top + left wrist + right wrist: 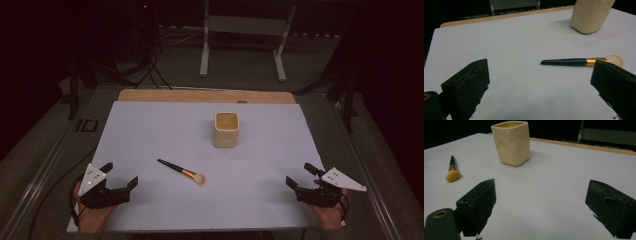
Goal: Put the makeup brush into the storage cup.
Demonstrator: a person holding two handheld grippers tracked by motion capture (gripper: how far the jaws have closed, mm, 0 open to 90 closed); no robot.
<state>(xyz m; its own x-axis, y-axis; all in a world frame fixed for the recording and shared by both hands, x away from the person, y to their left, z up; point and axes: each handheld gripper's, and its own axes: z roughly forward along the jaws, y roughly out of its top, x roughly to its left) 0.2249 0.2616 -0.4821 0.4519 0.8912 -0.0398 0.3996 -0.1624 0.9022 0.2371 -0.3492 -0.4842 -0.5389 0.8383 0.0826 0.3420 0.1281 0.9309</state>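
Note:
A makeup brush with a dark handle, gold ferrule and pale bristles lies flat on the white sheet, bristles toward the right. In the left gripper view the brush lies ahead between the jaws, well apart from them. A cream square cup stands upright beyond it; the cup also appears in the right gripper view, with the brush far left. My left gripper rests open at the sheet's near left. At the near right corner my right gripper is open too. Neither holds anything.
The white sheet covers a wooden board whose far edge shows. Beyond the table stands a white frame on the floor. Cables trail at the back left. A dark rail runs along the left side.

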